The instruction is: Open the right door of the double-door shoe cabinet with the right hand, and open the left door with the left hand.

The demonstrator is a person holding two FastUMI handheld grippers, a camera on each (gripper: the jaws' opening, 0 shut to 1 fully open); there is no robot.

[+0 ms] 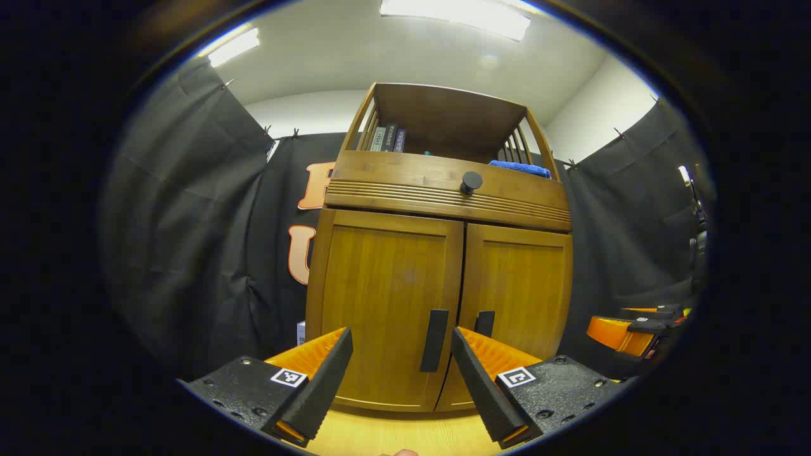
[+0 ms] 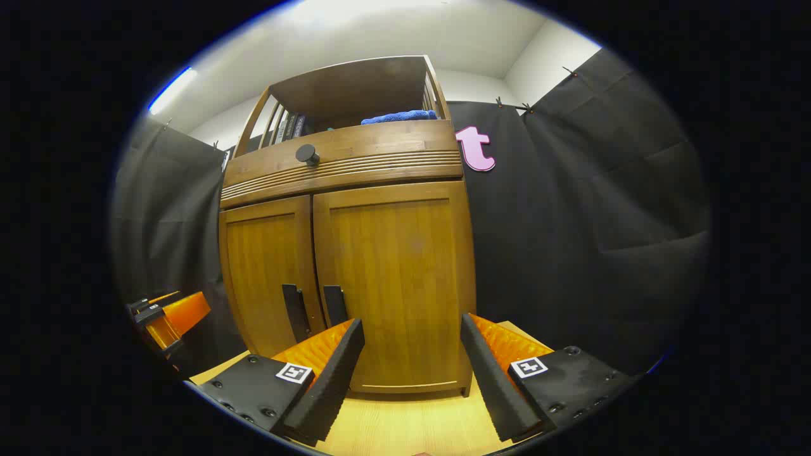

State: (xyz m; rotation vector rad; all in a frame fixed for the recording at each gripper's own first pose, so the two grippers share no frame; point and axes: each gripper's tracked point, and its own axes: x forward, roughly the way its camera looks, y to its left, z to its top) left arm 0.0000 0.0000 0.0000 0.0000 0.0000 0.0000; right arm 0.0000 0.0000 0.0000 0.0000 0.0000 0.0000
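Black cloth is backing the shoe cabinet [image 1: 437, 278], standing upright on the wood floor [image 1: 393, 434], both doors shut and facing the cameras. Vertical left handle [image 1: 434, 340] and right handle [image 2: 334, 306] are flanking the centre seam. Left gripper [image 1: 400, 373] and right gripper [image 2: 410, 367] are hovering spread wide, holding nothing.

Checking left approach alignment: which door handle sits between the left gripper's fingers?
The left door's handle, framed between the open left gripper; the right door's handle sits partly behind its finger.
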